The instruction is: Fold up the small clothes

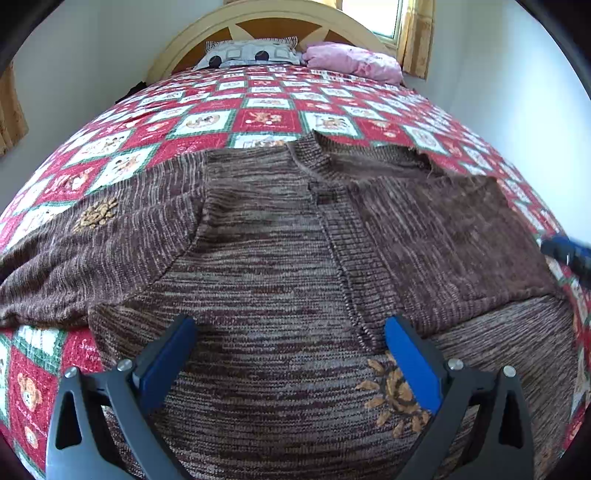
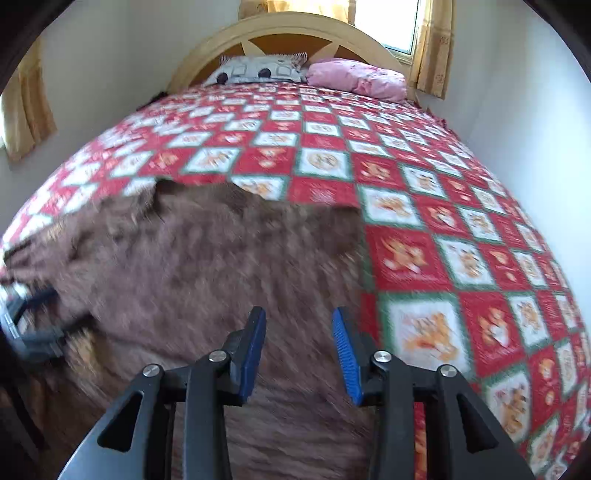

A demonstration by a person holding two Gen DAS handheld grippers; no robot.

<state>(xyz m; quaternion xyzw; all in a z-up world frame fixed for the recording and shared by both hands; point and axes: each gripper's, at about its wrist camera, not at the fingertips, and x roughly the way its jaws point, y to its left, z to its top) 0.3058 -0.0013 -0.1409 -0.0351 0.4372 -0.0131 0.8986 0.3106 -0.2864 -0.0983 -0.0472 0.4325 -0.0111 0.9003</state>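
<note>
- Left wrist view puts the left gripper (image 1: pixel 290 363) right over the lower body of the brown knit cardigan (image 1: pixel 280 240), jaws wide apart with nothing between them, only knit showing underneath.
- Right wrist view is smeared with blur, but the right gripper (image 2: pixel 299 350) has its blue pads clearly apart and nothing pinched. It hangs over the cardigan's right edge, where the knit gives way to the quilt (image 2: pixel 443 206).
- Cardigan lies flat on the quilt at the foot end, collar toward the headboard (image 1: pixel 273 14), hem toward the cameras, so its long axis runs up the bed.
- The cardigan's right side looks already folded in: a plainer, darker panel (image 1: pixel 443 236) lies over the front, its edge near the button band (image 1: pixel 343 258).
- The cardigan's left sleeve (image 1: pixel 81 251) is spread out sideways from the body, flat on the quilt, so the left gripper is the nearer 1 for it. My guess is that sleeve gets folded in next.
- Looks-wise it's a chunky marled brown knit, with 2 tan flower motifs, 1 on the left sleeve (image 1: pixel 96 214) and 1 low on the front (image 1: pixel 397 397) beside the left gripper's right finger.
- Soft and floppy stuff, so I'd expect it to sag and drag when lifted by 1 edge.
</note>
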